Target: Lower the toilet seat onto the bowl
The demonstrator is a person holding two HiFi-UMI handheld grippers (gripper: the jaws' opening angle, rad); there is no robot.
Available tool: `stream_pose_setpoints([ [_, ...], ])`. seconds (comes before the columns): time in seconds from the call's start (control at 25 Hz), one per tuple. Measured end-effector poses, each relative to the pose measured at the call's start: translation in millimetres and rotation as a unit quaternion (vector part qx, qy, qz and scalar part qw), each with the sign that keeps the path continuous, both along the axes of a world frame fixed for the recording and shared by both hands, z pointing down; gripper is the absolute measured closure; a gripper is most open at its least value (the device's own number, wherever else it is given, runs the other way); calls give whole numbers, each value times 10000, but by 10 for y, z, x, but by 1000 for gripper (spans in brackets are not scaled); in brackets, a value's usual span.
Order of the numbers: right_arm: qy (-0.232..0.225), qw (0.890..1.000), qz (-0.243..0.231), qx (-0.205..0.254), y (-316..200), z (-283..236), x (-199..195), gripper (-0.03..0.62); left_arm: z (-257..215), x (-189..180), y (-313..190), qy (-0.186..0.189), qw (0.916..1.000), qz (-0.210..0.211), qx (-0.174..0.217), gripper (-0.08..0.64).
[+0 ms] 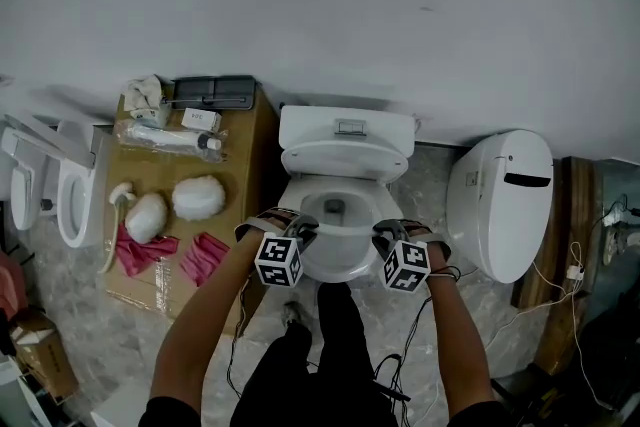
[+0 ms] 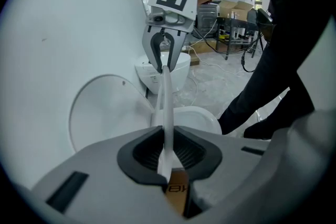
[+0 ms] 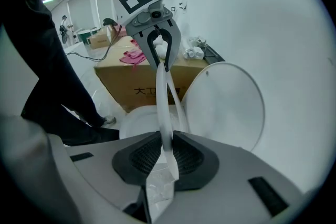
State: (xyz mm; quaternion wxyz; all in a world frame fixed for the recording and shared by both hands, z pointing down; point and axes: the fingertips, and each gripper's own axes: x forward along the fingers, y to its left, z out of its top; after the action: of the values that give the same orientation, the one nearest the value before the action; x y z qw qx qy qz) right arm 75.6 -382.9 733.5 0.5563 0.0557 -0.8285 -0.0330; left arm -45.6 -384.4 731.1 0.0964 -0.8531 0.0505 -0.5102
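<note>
Hazards, largest first: the toilet seat (image 2: 167, 105) is carried only by its thin edge, so a slip at either grip would let it drop and slam on the bowl (image 2: 200, 119). If one side descends faster than the other, I judge the hinges at 12 o'clock would be twisted. My jaw tips could also be pinched between seat and rim if I do not let go in time. Holdings: my left gripper (image 2: 168, 161) is clamped on the seat's edge at 9 o'clock of the bowl, and my right gripper (image 3: 166, 157) is clamped on the opposite edge at 3 o'clock. The seat spans between them, seemingly not yet flat on the rim. Count, head view: one toilet in use, its one lid (image 1: 345, 157) upright against one tank (image 1: 346, 127). One white fixture (image 1: 500, 205) stands on the floor at 3 o'clock, and one further toilet (image 1: 75, 190) at 9 o'clock, far edge. One cardboard box (image 1: 248, 165) sits just beside the toilet at 9 o'clock. On it are one black tray (image 1: 213, 92), two white rounded items (image 1: 198, 197) and two pink cloths (image 1: 205, 255).
</note>
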Motion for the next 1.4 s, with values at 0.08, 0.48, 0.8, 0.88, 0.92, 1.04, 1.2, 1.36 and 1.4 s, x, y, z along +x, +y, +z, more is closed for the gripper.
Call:
stream_pose_setpoints([
  [0.08, 13, 10000, -20, -55, 203, 77, 15, 503, 78, 16, 199, 8, 9999, 126, -69, 494],
  [0.48, 394, 9981, 160, 445, 775, 443, 35, 497, 435, 43, 774, -199, 9985, 275, 432, 486],
  [0.8, 386, 9979, 168, 496, 980, 606, 45, 492, 604, 47, 980, -182, 9994, 16, 299, 476],
  [0.88, 452, 9983, 46, 361, 1100, 700, 44, 486, 695, 49, 1097, -238, 9993, 69, 266, 469],
  [0.92, 462, 9984, 5, 317, 1153, 740, 45, 483, 735, 50, 1152, -254, 9993, 92, 245, 468],
  [1.04, 435, 9987, -86, 258, 1285, 866, 55, 477, 865, 60, 1284, -325, 9991, 216, 183, 460],
  [1.2, 257, 9995, -151, 117, 1492, 1135, 65, 457, 1134, 74, 1481, -561, 9973, 474, 63, 440],
  [1.36, 178, 9989, -418, 81, 1709, 1458, 59, 439, 1450, 72, 1724, -642, 9962, 569, -178, 420],
  [1.4, 184, 9986, -489, 122, 1737, 1532, 57, 436, 1534, 67, 1773, -657, 9960, 573, -174, 417],
])
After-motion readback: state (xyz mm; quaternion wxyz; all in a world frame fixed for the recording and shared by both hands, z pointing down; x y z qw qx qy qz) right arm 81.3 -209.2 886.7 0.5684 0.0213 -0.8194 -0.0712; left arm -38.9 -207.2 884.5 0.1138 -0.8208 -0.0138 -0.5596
